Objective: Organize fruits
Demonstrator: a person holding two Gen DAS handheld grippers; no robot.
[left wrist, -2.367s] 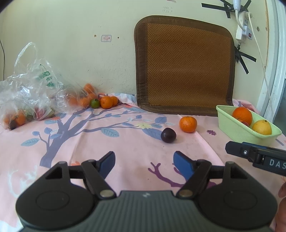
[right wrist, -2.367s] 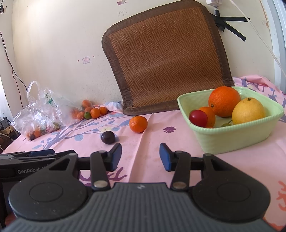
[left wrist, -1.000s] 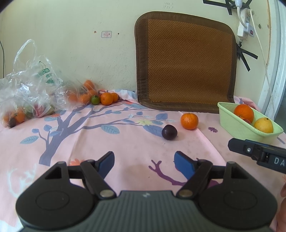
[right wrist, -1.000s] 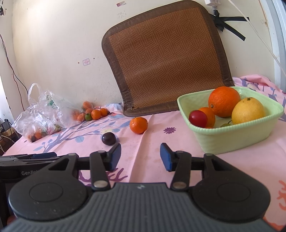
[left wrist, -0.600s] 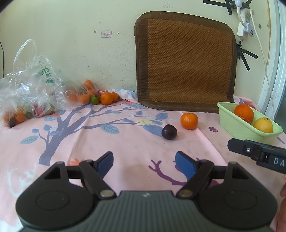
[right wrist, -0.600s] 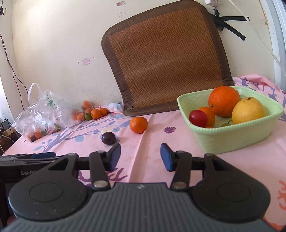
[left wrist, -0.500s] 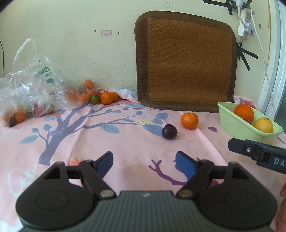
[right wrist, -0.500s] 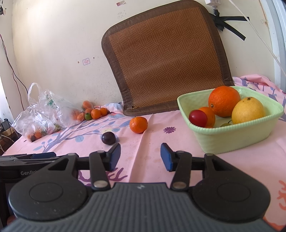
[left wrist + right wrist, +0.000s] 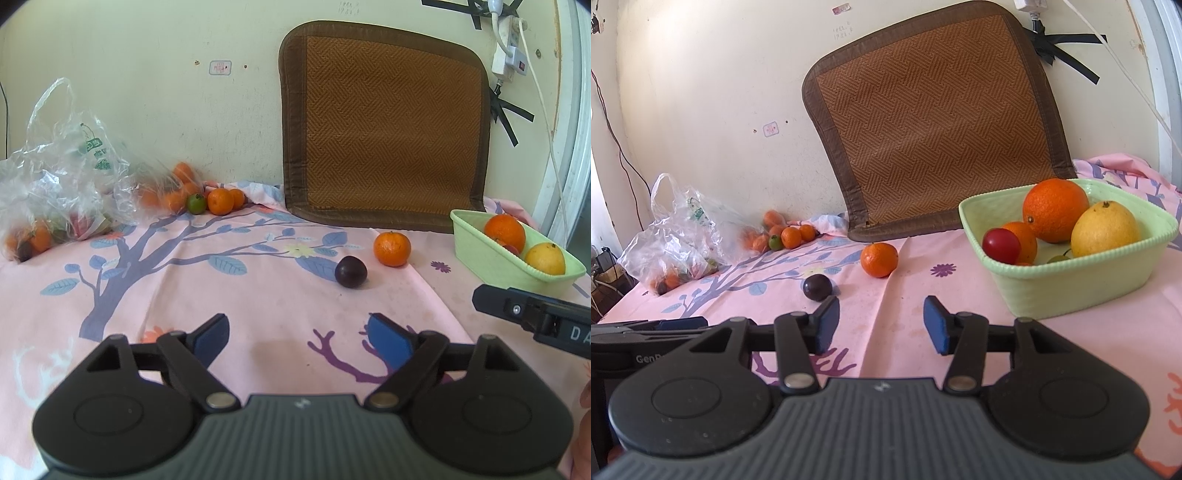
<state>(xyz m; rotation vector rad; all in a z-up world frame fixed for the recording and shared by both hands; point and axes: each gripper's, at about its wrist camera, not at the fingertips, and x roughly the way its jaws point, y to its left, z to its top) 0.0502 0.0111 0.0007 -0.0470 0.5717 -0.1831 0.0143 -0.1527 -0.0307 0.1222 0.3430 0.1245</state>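
Though the left view hides it, a red fruit [image 9: 1001,245] sits in the bowl [image 9: 1082,284].

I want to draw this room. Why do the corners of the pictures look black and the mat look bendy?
Both views come through a fisheye lens: the corners go dark and straight edges bow. In the right wrist view the mat leans and curves; in the left wrist view it stands squarer, while the door frame bends.

A dark purple round plum [image 9: 351,271] sits on the pink cloth, just beside a small orange tangerine [image 9: 392,248]; the pale green plastic basin [image 9: 1071,284] holds more fruit.
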